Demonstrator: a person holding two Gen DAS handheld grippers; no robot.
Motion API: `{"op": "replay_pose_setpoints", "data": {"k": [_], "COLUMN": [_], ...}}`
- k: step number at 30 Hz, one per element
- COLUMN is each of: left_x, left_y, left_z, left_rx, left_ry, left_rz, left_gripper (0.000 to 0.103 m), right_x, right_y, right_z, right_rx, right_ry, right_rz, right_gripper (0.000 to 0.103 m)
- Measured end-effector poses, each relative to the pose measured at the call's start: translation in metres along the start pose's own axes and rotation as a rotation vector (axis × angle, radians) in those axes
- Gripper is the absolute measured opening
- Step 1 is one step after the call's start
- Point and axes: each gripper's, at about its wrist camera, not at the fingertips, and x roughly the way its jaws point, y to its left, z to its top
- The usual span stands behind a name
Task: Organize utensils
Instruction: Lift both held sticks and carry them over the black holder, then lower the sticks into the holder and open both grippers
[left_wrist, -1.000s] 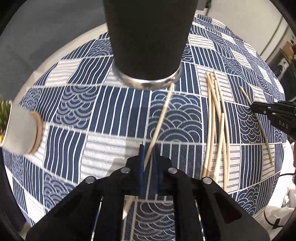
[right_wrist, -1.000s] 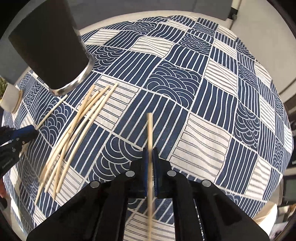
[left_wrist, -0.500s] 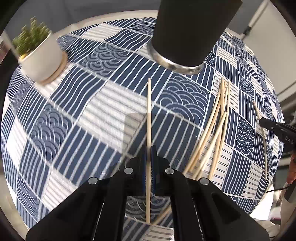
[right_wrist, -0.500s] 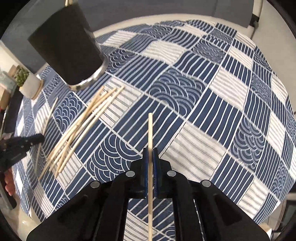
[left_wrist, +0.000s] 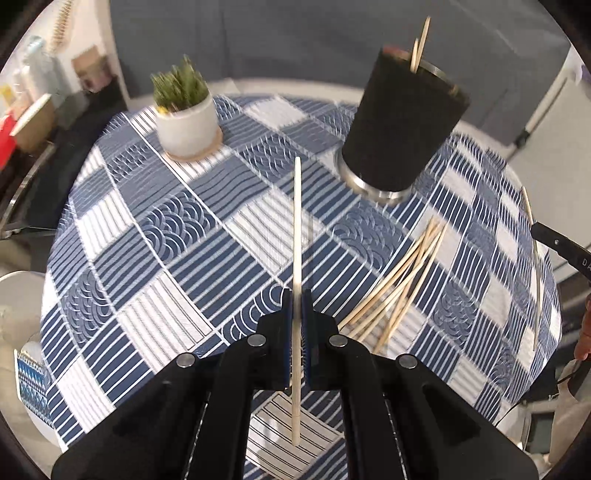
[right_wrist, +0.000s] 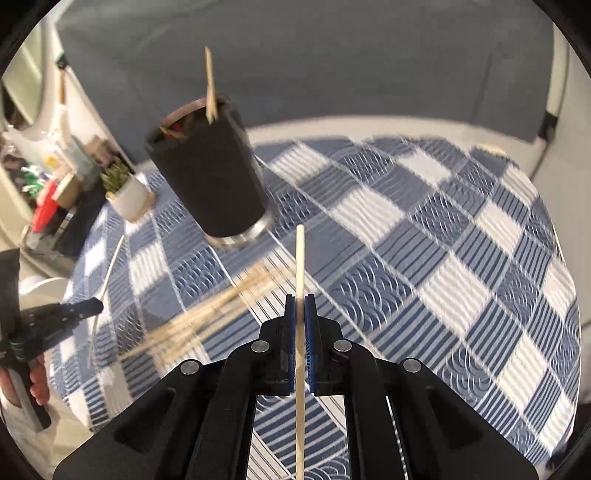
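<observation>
Both grippers, left (left_wrist: 296, 317) & right (right_wrist: 300, 321), each clench one chopstick (left_wrist: 296, 236). Black holder (left_wrist: 400, 122) stands near table's far edge; tip stick vertical, thin end down, before release.

Both claws (left_wrist: 296, 325) (right_wrist: 300, 332) clamped, raised.

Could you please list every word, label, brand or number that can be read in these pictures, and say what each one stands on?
"D", cut off by the frame edge: white lettering on the black right gripper, seen from the left wrist.
Packages on the cluttered shelf in the right wrist view: too blurred to read.
Black cylindrical utensil cup, blue and white patterned tablecloth: no text.
</observation>
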Motion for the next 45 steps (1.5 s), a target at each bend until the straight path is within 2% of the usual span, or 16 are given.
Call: {"op": "replay_pose_setpoints", "data": {"k": [8, 13, 18, 24, 26, 30, 34, 40, 45], "left_x": [-0.05, -0.074, -0.083, -0.067, -0.061, -0.048, -0.037, -0.013, 0.009], "left_y": [-0.02, -0.034, -0.046, -0.057, -0.058, -0.062, -0.065, -0.067, -0.068], "left_z": [0.036, 0.077, 0.122, 0.17, 0.185, 0.202, 0.208, 0.219, 0.225], "left_rx": [-0.016, 0.018, 0.059, 0.089, 0.08, 0.089, 0.1, 0.099, 0.072], "left_ry": [-0.123, -0.216, -0.3, -0.362, -0.388, -0.431, -0.489, -0.49, -0.45], "left_rz": [-0.007, -0.044, -0.129, -0.214, -0.277, -0.347, -0.381, -0.44, -0.483], "left_gripper": [0.005, 0.005, 0.005, 0.005, 0.005, 0.005, 0.005, 0.005, 0.005], "right_x": [-0.034, -0.046, -0.052, -0.043, -0.04, -0.029, -0.012, 0.008, 0.028], "right_y": [0.018, 0.035, 0.045, 0.045, 0.044, 0.046, 0.046, 0.049, 0.05], "right_z": [0.058, 0.094, 0.122, 0.148, 0.153, 0.163, 0.171, 0.183, 0.189], "right_rx": [-0.041, -0.052, -0.107, -0.113, -0.119, -0.133, -0.111, -0.107, -0.084], "right_ry": [-0.154, -0.267, -0.348, -0.418, -0.455, -0.505, -0.526, -0.559, -0.555], "right_rz": [0.138, 0.188, 0.249, 0.295, 0.325, 0.372, 0.411, 0.409, 0.407], "right_gripper": [0.005, 0.005, 0.005, 0.005, 0.005, 0.005, 0.005, 0.005, 0.005]}}
